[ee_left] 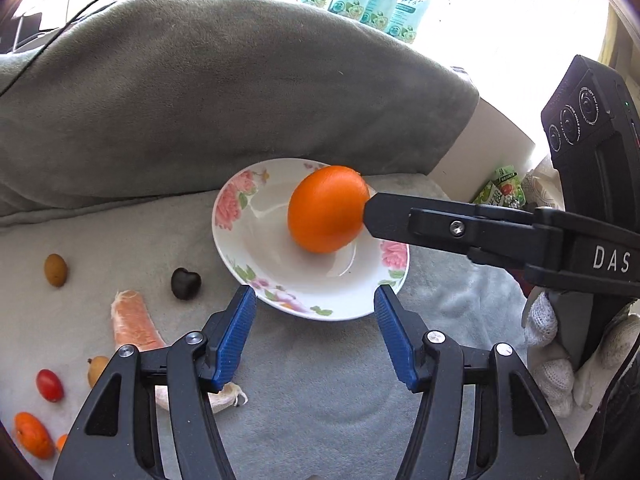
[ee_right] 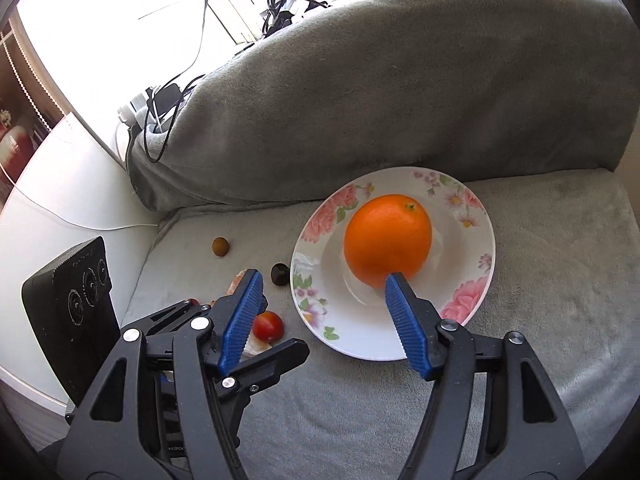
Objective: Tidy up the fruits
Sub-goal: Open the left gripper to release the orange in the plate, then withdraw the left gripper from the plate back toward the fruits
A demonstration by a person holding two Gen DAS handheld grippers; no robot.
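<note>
The orange (ee_right: 387,240) sits in the middle of the floral plate (ee_right: 476,292), which lies on a grey blanket (ee_right: 560,280) over a cushion, not on a tabletop. Its long axis is tilted, with the stem end pointing up and far-right in the right wrist view.

The right gripper (ee_right: 324,308) has its jaws wide. It holds nothing. One blue finger (ee_right: 404,316) is over the near part of the plate, with its tip at the near side of the orange; if it touches the fruit I cannot tell. The other finger is off the plate, to the left. So the orange lies ahead and to the right of the jaws' middle line, not between them.

The left gripper (ee_left: 316,320) is also wide and empty. It hovers at the near rim of the plate, and the rim is between its fingers.

The smaller fruits lie on the blanket, left of the plate: a dark cherry (ee_left: 186,283), a brown longan (ee_left: 55,270), a cherry tomato (ee_left: 49,385), a small tangerine (ee_left: 33,435) and a pale orange slice (ee_left: 134,322). In my judgement the orange is already placed, and the left gripper is nearer to these fruits, so the next pick is more natural for it. The cherry is the nearest one to the plate.
</note>
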